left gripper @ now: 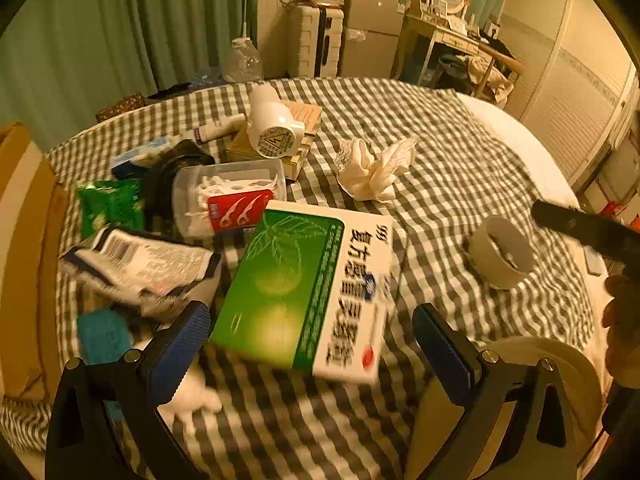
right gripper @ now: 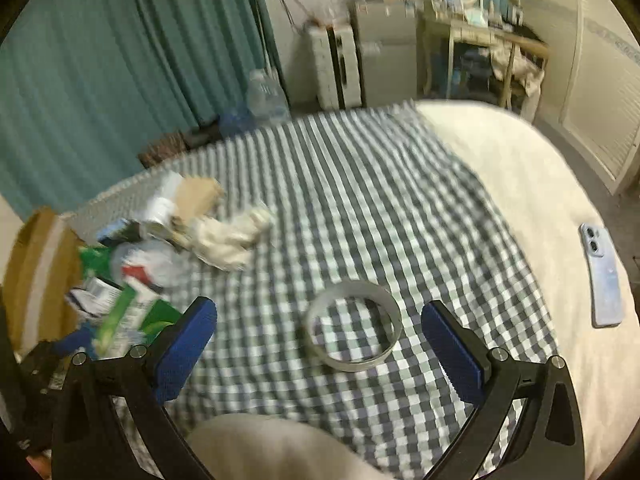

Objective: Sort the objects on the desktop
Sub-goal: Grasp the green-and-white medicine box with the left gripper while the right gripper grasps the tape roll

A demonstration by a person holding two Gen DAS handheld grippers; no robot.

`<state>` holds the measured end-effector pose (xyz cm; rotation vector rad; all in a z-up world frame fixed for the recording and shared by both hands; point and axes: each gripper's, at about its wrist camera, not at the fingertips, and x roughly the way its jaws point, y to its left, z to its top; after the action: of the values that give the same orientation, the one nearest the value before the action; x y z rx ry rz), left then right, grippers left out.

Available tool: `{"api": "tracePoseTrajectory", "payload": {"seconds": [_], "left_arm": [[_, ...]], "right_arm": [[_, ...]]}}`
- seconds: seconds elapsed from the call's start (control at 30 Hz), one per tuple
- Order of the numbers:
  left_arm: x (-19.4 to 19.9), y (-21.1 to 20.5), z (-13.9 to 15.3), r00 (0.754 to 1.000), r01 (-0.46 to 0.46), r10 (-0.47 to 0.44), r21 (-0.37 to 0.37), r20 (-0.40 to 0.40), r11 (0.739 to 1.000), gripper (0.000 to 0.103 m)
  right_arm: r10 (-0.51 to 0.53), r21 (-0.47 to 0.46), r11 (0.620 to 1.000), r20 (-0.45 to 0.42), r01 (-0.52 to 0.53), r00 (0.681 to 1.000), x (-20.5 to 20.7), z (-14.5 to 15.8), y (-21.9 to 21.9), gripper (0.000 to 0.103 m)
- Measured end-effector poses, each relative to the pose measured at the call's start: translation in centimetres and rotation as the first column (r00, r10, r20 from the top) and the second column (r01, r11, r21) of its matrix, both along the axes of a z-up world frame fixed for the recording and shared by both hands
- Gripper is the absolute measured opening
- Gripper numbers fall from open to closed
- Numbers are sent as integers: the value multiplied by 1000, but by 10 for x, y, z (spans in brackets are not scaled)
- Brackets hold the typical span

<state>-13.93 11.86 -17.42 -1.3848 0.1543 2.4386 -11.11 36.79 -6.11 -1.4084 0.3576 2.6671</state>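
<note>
My left gripper jaws are spread around the green-and-white cardboard medicine box, my right gripper jaws spread around the white tape ring on the checked bedspread.

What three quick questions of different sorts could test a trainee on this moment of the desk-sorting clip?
1. True or false: the left gripper is clamped shut on the green and white medicine box.
2. Multiple choice: what lies between the open fingers of the right gripper? A) the crumpled tissue B) the tape roll C) the phone
3. Fill in: the phone rests on the bare white surface, off the ______ cloth.

Key: 1 false, its fingers stand apart on either side of the box; 2 B; 3 checked.
</note>
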Motion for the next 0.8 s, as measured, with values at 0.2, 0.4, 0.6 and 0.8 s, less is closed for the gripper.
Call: {"api": "tracePoseTrajectory", "payload": {"seconds": [0.2, 0.4, 0.6, 0.8], "left_arm": [[-22, 12, -24, 1000, 11, -10, -63, 22, 998, 103], [-26, 21, -31, 1000, 5, -5, -84, -5, 996, 103], [-27, 20, -36, 1000, -3, 5, -72, 22, 997, 92], [-18, 7, -23, 999, -12, 15, -56, 50, 998, 90]], "right_arm": [[33, -46, 999, 140, -27, 990, -28, -46, 7, 103], [36, -34, 999, 212, -29, 977, -37, -61, 4, 100], [41, -16, 999, 340, -38, 939, -40, -85, -2, 76], [30, -38, 999, 334, -19, 942, -29, -84, 1, 47]]}}
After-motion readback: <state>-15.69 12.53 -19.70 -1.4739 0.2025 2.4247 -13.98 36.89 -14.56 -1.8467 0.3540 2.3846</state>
